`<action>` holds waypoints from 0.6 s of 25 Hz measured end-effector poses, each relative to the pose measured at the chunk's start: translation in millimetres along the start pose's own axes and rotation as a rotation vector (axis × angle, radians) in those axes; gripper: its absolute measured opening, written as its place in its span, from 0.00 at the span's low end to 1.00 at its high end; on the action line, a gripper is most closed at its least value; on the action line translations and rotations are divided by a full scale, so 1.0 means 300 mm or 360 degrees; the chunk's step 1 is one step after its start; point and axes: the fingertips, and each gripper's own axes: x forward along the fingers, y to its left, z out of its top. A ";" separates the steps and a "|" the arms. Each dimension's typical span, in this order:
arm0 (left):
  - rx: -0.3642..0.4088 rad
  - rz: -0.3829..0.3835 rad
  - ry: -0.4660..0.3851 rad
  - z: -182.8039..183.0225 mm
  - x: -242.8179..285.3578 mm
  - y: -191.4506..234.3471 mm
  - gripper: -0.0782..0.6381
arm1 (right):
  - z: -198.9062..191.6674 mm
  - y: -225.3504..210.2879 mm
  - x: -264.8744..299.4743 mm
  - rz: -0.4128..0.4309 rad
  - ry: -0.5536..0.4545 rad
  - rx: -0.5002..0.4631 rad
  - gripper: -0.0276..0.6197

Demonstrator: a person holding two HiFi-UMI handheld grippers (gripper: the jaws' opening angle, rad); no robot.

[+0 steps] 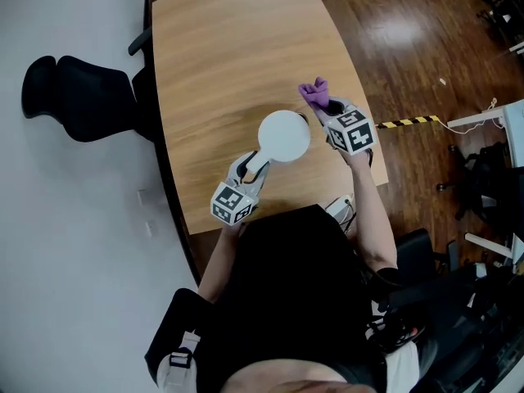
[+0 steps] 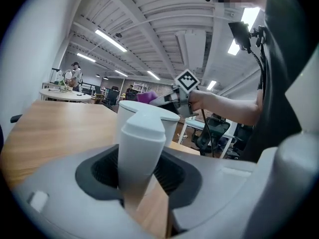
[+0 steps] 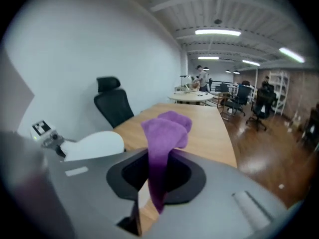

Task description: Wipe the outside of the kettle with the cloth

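The white kettle [image 1: 284, 135] is seen standing upright on the wooden table [image 1: 221, 47], near the edge closest to the person. Its handle [image 2: 142, 138] is clamped between the jaws of the left gripper [image 1: 255, 165], which is held at the kettle's near side. The purple cloth [image 1: 314, 95] is pinched in the closed jaws of the right gripper [image 1: 330, 117]. A bunched fold of cloth is seen sticking out past the jaws, and in the right gripper view a thin tail is seen hanging down between them. The right gripper is held just beside the kettle, at its right and far side. Whether the cloth is touching the kettle's wall cannot be told. In the right gripper view the kettle's top is seen low at the left of the cloth. A black chair [image 1: 74, 97] is placed beside the table's left edge. A dark wooden floor [image 1: 409, 47] is shown to the right of the table, and a yellow-and-black strip [image 1: 407, 123] is laid on it.
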 end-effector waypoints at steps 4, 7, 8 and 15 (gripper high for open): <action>0.0004 0.0020 0.0045 -0.002 0.009 0.051 0.11 | -0.041 -0.012 -0.166 0.0292 -0.0490 0.0600 0.12; -0.0034 0.0036 0.0115 0.000 0.020 0.103 0.11 | -0.178 -0.079 -0.207 0.0469 -0.0699 0.1098 0.13; -0.0036 0.0041 0.0145 -0.007 0.010 0.118 0.11 | -0.206 -0.088 -0.207 0.0551 -0.0774 0.1238 0.12; -0.0123 0.0275 0.0047 0.114 -0.065 0.105 0.13 | -0.216 -0.133 -0.230 0.1046 -0.1156 0.1467 0.12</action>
